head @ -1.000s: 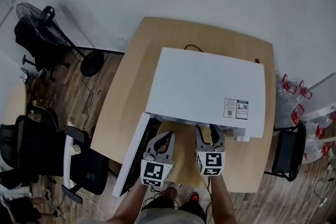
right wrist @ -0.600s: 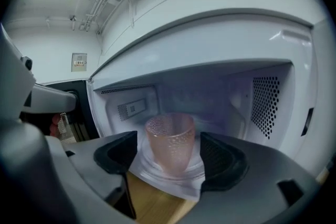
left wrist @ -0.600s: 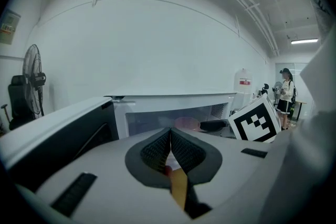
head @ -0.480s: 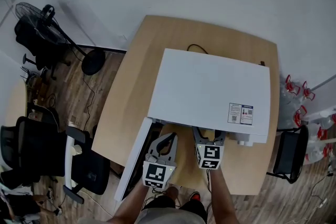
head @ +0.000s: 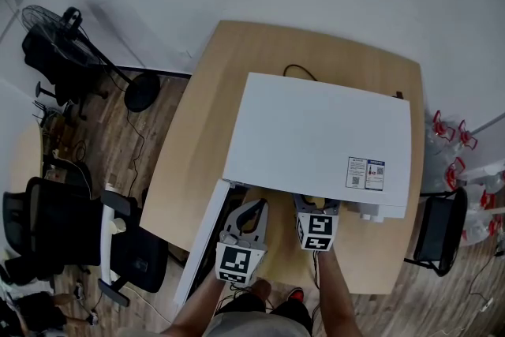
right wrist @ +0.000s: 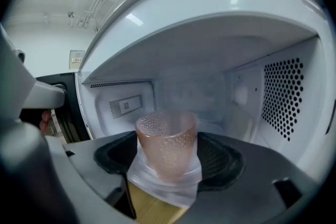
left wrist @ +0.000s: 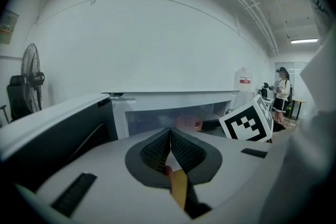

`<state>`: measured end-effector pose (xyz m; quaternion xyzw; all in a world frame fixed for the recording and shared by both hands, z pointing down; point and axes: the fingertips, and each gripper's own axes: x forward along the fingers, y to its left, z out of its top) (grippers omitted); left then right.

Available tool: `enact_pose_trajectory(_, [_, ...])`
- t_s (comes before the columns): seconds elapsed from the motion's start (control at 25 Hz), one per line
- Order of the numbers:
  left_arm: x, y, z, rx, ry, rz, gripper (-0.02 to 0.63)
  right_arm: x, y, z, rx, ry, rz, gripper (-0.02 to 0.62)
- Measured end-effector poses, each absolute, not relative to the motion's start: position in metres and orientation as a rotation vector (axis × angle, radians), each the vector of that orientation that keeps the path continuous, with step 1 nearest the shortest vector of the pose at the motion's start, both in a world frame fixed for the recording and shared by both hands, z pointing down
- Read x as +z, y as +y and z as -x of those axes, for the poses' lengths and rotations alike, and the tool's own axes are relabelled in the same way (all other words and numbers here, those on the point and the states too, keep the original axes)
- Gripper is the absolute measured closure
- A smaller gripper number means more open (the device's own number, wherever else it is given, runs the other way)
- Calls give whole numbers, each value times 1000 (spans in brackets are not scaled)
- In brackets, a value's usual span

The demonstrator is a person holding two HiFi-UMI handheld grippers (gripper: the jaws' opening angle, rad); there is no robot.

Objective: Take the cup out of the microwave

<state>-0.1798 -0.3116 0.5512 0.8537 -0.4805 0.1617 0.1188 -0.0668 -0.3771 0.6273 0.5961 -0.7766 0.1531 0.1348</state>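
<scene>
A pink dimpled cup [right wrist: 167, 147] stands upright on a clear base at the mouth of the open white microwave [head: 316, 138]. My right gripper [right wrist: 169, 157] reaches into that opening. Its jaws have just been opening and now stand wide on either side of the cup, and I see no pad pressing on it. In the head view the cup is hidden under the microwave's top, and the right gripper [head: 317, 206] shows at its front edge. My left gripper [left wrist: 170, 136] is shut on nothing in front of the oven, with the cup [left wrist: 188, 122] faintly visible beyond it.
The microwave door [head: 201, 241] swings out to the left beside the left gripper [head: 251, 211]. The wooden table [head: 197, 130] carries the oven. A fan [head: 55, 28] and office chairs [head: 63, 233] stand to the left, and a black chair [head: 436, 233] to the right.
My right gripper has moved forward and a little down to the microwave's opening, and its jaws have spread. The left gripper has stayed where it was.
</scene>
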Motion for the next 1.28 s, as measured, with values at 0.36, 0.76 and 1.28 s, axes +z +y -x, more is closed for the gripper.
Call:
enact_pose_trajectory(0.36, [548,-313,184,471,-1421,-2497,583,625,-376,66,448,-2265,-1733,253])
enact_pose_trajectory(0.76, [537,-307,181,449,-1410,-2525,583,597,-363,61,394,-2291,-1778,258])
enact_pose_trajectory(1.28, [522,-271,169,433,-1381,-2580,583,571,-306,59,331,-2322,-1791,258])
